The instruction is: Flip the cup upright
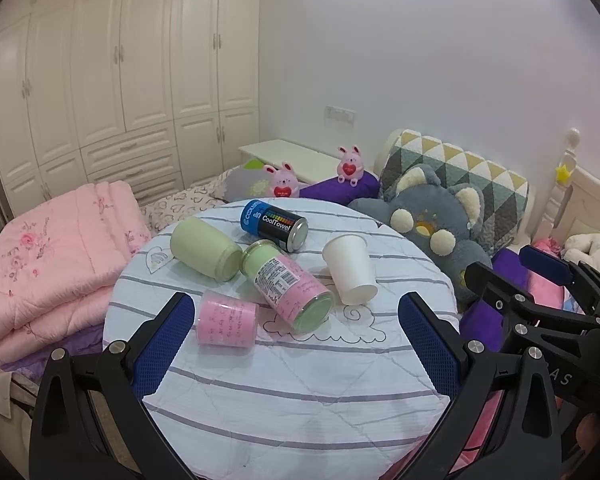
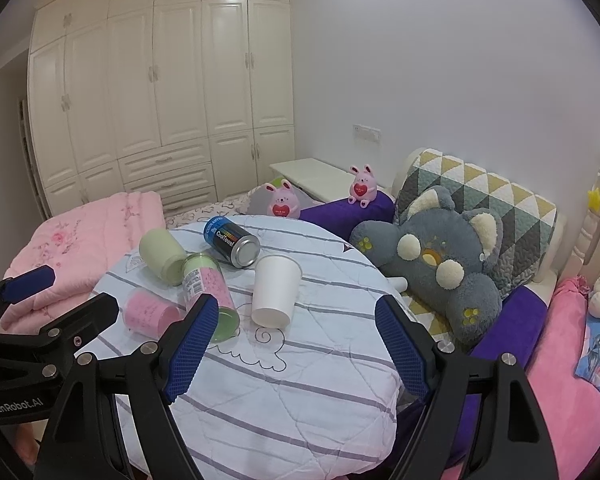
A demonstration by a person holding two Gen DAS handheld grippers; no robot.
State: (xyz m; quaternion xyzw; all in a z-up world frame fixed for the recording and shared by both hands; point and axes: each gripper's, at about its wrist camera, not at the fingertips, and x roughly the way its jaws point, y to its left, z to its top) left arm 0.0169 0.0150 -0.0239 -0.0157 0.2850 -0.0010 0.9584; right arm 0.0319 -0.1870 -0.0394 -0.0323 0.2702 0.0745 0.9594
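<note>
The left claw [image 1: 296, 340] hangs above the near part of the round bench [image 1: 300, 392], its blue-padded fingers spread wide with nothing between them but the striped cloth that covers the bench. The right claw [image 2: 296, 340] is likewise gaping and empty, poised over the near side of the same bench; in the left wrist view it shows at the right edge, beside the left claw and off the bench's rim. The white paper cup [image 1: 350, 270] stands upside down, its narrow base uppermost and its wide mouth flat against the cloth. From the left claw it sits ahead and a little to the right of centre, well apart from both fingers; from the right claw the cup [image 2: 274, 290] lies almost straight ahead, slightly left of centre, nearer the left finger than the right one but touching neither. Just left of the cup a pink-labelled bottle [image 1: 290, 284] lies on its side, its green end pointing toward the claws. A small pink jar [image 1: 227, 318] lies beside that bottle, close in front of the left claw's left finger. Farther back a pale green jar [image 1: 204, 248] lies tipped over, and behind the cup a blue-and-black CoolTowel can [image 1: 274, 224] rests on its side. Beyond the bench are a grey plush toy [image 1: 432, 220], two pink bunny toys [image 1: 284, 182], a folded pink quilt [image 1: 52, 256] and a cream wardrobe [image 1: 120, 72].
</note>
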